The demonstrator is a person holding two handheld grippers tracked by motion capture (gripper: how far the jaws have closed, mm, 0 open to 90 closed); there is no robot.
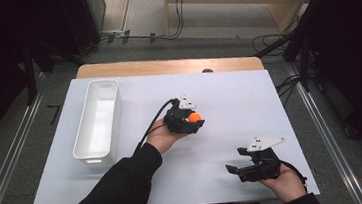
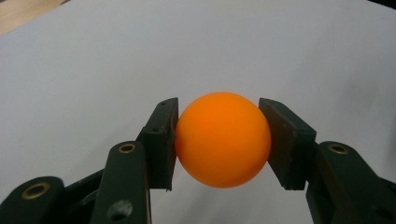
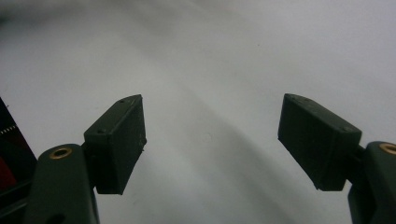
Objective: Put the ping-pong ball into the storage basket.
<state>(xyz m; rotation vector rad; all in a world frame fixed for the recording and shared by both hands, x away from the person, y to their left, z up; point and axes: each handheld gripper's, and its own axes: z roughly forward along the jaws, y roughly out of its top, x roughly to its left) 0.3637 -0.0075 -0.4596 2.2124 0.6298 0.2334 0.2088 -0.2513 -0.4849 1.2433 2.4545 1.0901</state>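
In the high view the left gripper sits near the middle of the white table, held in the person's left hand, with its jaws clamped on an orange ball. The left gripper view shows the grip closely: the ball sits between the two black pads, one pressing at its nine o'clock side and the other at its three o'clock side, with the white table surface behind it. From the ball, a long white bin lies toward nine o'clock, well apart, standing upright on the table with its open top up. The right gripper rests toward five o'clock from the ball, near the table's front edge, in the right hand. In the right gripper view its jaws stand wide apart with just bare white surface between them.
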